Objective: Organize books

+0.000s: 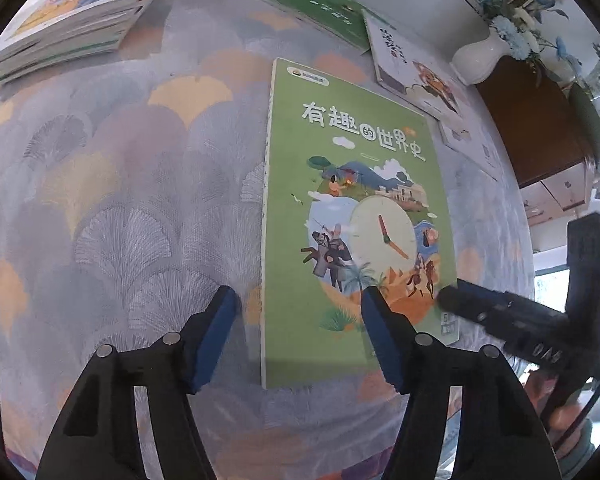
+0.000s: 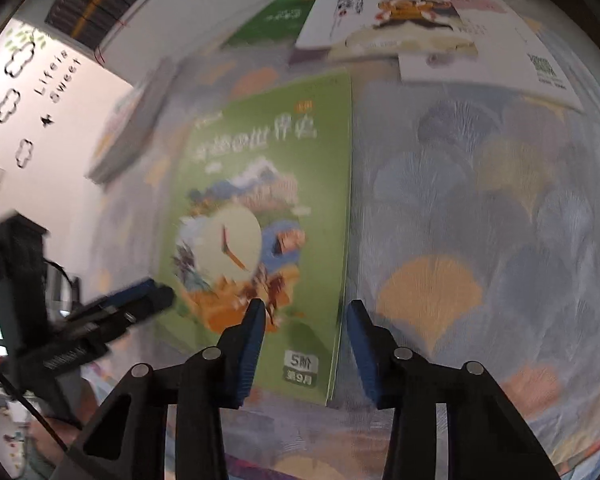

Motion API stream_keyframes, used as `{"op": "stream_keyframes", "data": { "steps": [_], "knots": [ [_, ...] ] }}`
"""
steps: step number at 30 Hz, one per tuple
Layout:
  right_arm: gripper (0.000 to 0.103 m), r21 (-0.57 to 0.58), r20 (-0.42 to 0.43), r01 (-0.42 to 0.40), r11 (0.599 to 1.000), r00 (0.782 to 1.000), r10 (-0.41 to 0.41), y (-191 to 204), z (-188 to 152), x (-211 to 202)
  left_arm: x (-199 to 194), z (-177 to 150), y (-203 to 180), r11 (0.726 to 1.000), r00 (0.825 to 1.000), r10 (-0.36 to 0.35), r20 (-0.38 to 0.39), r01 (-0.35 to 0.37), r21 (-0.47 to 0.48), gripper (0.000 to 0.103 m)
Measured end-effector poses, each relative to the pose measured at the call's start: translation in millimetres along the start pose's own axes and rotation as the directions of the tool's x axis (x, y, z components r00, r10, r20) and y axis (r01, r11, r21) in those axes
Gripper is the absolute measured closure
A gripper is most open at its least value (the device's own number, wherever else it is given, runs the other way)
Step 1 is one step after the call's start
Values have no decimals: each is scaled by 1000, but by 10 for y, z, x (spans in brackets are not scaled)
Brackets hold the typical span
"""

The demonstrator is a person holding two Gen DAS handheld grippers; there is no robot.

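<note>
A stack of picture books (image 1: 72, 20) is seen at the far left of the desk (image 1: 112, 200), which is covered by a cloth printed with fan-shaped leaves; this pile is judged to be the part of the task already done. The green history book (image 1: 352, 216), with a clock on its cover, is found lying flat and face up near the middle of the desk, well apart from that stack. Three more books are left loose at the far edge: a dark green book (image 1: 320, 10), a white illustrated book (image 1: 416, 68) overlapping its corner, and a white booklet (image 2: 500, 40) partly tucked under the illustrated one. The left gripper (image 1: 296, 336) is held partly open over the near left edge of the history book, one pad over the cloth and the other over the cover; whether the pads touch anything cannot be told. The right gripper (image 2: 304, 344) is set narrower, its jaws straddling the book's near right edge, and no press on the book is shown. The history book is therefore judged to be in hand next, not yet lifted, with the three loose books still to be gathered. A white vase of blue flowers (image 1: 496, 46) is seen at the far right corner.
</note>
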State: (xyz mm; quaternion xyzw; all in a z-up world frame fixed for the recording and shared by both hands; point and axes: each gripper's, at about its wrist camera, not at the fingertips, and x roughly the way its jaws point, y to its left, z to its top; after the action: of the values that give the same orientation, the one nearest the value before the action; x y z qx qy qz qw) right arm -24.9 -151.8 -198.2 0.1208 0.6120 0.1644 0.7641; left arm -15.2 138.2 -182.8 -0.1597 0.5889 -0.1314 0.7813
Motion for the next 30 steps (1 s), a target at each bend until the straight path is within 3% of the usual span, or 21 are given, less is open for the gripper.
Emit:
{"op": "stream_keyframes", "data": {
  "steps": [4, 6, 9, 11, 12, 14, 18, 21, 23, 24, 26, 27, 28, 30],
  "knots": [
    [61, -29, 38, 63, 998, 997, -62, 85, -86, 51, 0, -7, 10, 999, 1000, -30, 3, 30, 12, 42],
    [61, -39, 51, 84, 996, 995, -82, 127, -102, 50, 4, -11, -2, 996, 996, -93, -7, 93, 13, 39],
    [61, -10, 79, 60, 998, 995, -59, 83, -143, 43, -123, 3, -35, 989, 989, -148, 17, 148, 23, 40],
    [60, 30, 90, 18, 999, 996, -21, 39, -164, 17, -302, 19, 3, 968, 966, -252, 57, 252, 2, 40],
    [59, 67, 93, -26, 997, 995, 20, -39, -166, -3, -410, 40, 36, 943, 940, -331, 79, 333, -13, 40],
    [60, 141, 95, -116, 983, 990, 103, -188, -154, -5, -461, 68, 37, 924, 921, -381, 83, 383, -13, 39],
    [60, 146, 84, -162, 976, 985, 151, -267, -154, -7, -151, 108, -37, 975, 974, -222, 32, 221, 32, 39],
    [57, 127, 83, -155, 980, 986, 145, -238, -151, 5, -2, 123, 78, 972, 972, -232, 30, 233, -16, 40],
    [56, 138, 91, -165, 977, 984, 154, -241, -149, 13, 5, 132, 169, 949, 952, -304, 31, 306, -74, 40],
    [55, 145, 95, -175, 974, 982, 162, -251, -155, 14, -25, 129, 230, 907, 917, -397, 45, 399, -134, 40],
    [55, 152, 101, -187, 971, 980, 173, -283, -186, -12, -57, 135, 263, 842, 863, -501, 69, 504, -194, 40],
    [55, 151, 102, -187, 971, 980, 173, -285, -190, -4, -71, 140, 217, 830, 851, -519, 76, 524, -194, 40],
    [55, 148, 104, -186, 971, 980, 172, -284, -208, -18, -62, 142, 161, 841, 859, -507, 70, 511, -177, 42],
    [54, 144, 108, -183, 973, 980, 168, -278, -234, -30, 56, 158, 40, 890, 900, -434, 38, 435, -135, 46]
  ]
}}
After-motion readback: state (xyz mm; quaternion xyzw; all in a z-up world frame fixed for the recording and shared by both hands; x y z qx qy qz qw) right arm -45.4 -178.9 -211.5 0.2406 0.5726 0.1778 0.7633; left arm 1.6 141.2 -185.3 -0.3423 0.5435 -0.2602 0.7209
